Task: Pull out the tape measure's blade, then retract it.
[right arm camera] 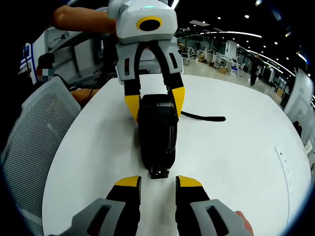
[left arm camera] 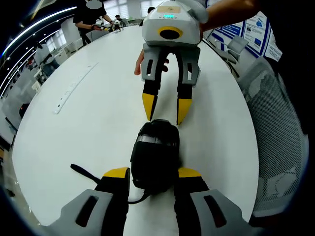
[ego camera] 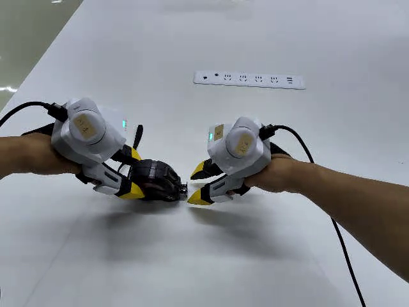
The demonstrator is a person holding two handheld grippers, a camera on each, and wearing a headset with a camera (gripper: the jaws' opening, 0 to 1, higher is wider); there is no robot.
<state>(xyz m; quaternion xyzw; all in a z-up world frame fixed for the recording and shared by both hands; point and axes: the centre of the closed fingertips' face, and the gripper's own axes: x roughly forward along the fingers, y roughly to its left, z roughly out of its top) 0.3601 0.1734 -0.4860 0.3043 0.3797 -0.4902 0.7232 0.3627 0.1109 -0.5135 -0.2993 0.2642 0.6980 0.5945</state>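
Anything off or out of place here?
Nothing stands out. The left gripper holds the unextended tape measure on the table; the right gripper is open at its front end. The power strip lies flat.

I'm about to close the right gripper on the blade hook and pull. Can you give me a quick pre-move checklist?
1. Hold: the left gripper is shut on the tape measure, a jaw on each side: ok.
2. Opening: the right gripper has its jaws apart: ok.
3. Alignment: the blade hook faces the right gripper's gap, just ahead of the tips and not yet between them: ok.
4. Blade in: the hook sits at the case mouth: ok.
5. Snag: the wrist strap trails from the far end, away from the hook: ok.
6. Blade lock released: cannot tell.
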